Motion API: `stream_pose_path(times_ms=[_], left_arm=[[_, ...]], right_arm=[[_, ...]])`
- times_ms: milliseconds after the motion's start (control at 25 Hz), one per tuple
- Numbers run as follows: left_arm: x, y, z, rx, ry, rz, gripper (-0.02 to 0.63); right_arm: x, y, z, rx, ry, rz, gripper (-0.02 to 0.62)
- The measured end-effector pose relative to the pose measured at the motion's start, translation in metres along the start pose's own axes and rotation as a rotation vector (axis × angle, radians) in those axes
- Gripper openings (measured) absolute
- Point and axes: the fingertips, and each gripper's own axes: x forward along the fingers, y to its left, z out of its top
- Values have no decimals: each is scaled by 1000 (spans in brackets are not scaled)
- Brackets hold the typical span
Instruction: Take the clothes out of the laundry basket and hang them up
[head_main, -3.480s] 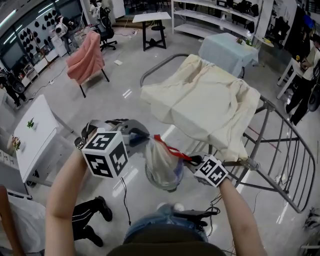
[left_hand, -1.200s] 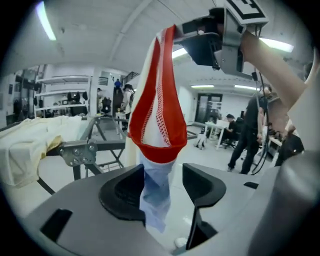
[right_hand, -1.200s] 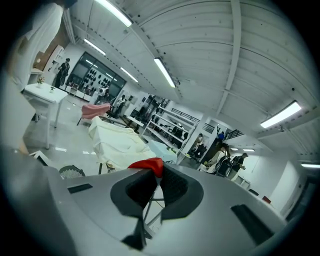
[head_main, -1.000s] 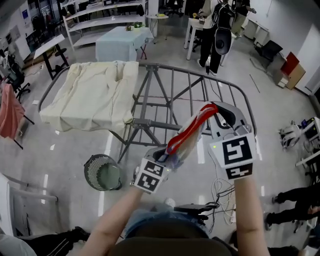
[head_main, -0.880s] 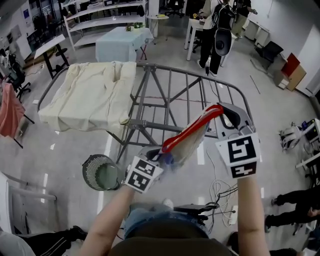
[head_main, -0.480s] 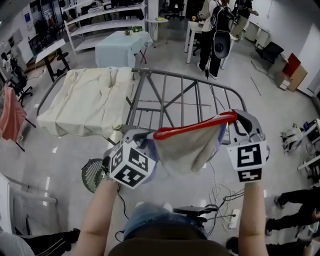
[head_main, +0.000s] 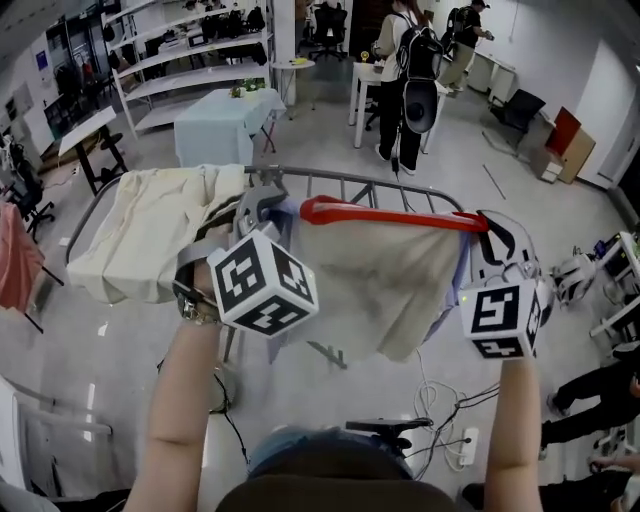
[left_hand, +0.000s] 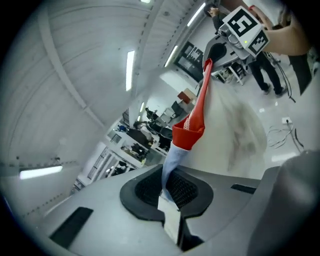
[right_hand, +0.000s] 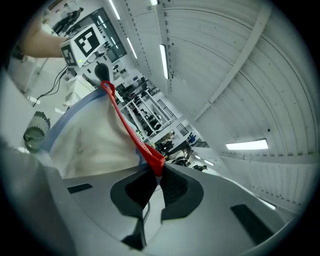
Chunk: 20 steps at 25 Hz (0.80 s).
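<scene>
With the jaws of the left gripper (head_main: 283, 210) and right gripper (head_main: 490, 228) pinched shut on the garment (head_main: 380, 285) (red waistband (head_main: 390, 215) stretched between), hold it taut and lower it squarely over the drying rack's (head_main: 365, 182) bare rails.

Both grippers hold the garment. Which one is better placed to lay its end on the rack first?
Probably the left gripper: it holds the garment close to the top bar of the rack, beside the sheet. The right gripper is out at the corner.

Cream garment (head_main: 375, 290) — red band (head_main: 390, 215) pulled taut and level, cloth hanging spread before the grey rack (head_main: 350, 181)
</scene>
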Motion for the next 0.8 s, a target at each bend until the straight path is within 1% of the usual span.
stream_pose_path(times_ms=[120, 240, 600, 680, 800], left_arm=[[5, 24, 19, 100, -18, 97, 11], [11, 40, 34, 194, -39, 174, 11], [18, 91, 79, 406, -76, 406, 11], [19, 103, 91, 451, -92, 457, 11], [22, 119, 115, 526, -95, 517, 11]], right_arm=[[3, -17, 2, -52, -14, -40, 8], [6, -31, 4, -103, -18, -81, 8], [21, -81, 18, -280, -14, -225, 8], [26, -97, 22, -313, -12, -258, 8], [35, -124, 24, -363, -10, -298, 8]])
